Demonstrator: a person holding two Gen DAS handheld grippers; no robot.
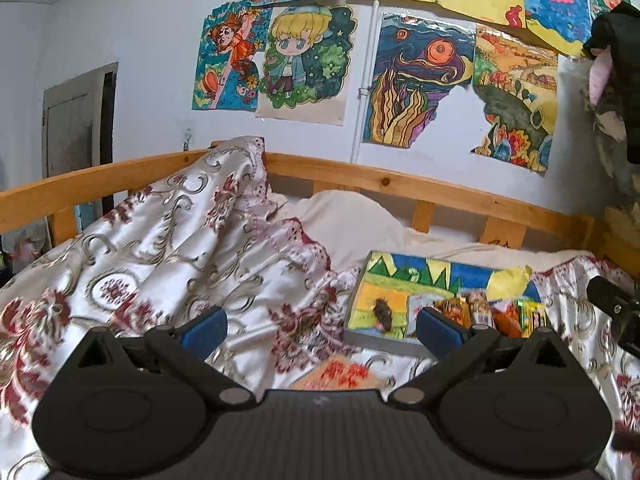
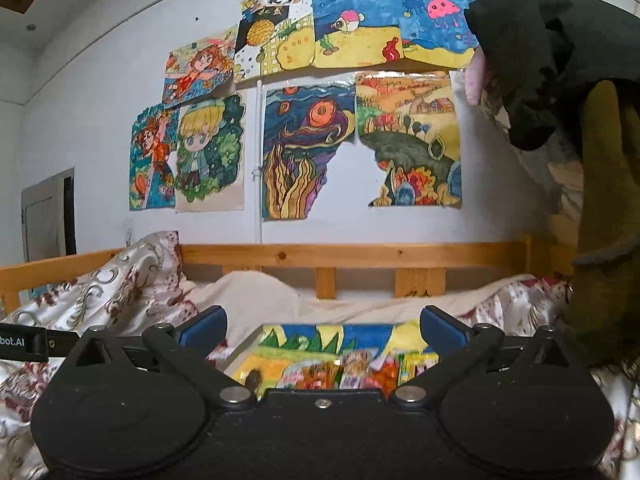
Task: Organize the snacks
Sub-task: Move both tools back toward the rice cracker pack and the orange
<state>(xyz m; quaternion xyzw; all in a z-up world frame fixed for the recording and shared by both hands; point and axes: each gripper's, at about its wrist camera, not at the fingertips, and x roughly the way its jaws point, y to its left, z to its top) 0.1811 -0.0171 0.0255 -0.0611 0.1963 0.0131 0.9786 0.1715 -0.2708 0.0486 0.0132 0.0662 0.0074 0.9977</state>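
Several bright snack packets (image 1: 496,310) lie side by side on a painted board (image 1: 392,292) that rests on the bed. In the right wrist view the same snack packets (image 2: 360,370) sit on the board (image 2: 304,340) just ahead of the gripper body. My left gripper (image 1: 322,326) is open with nothing between its blue pads, over the quilt to the left of the board. My right gripper (image 2: 322,326) is also open and empty, above the board's near end. An orange-red packet (image 1: 340,376) lies on the quilt just below the left gripper.
A red-and-white patterned quilt (image 1: 160,248) is bunched up at the left. A wooden bed rail (image 2: 360,256) runs along the far side under a wall of drawings (image 2: 308,152). Dark clothes (image 2: 552,80) hang at the right. The other gripper's black body (image 1: 616,308) shows at the right edge.
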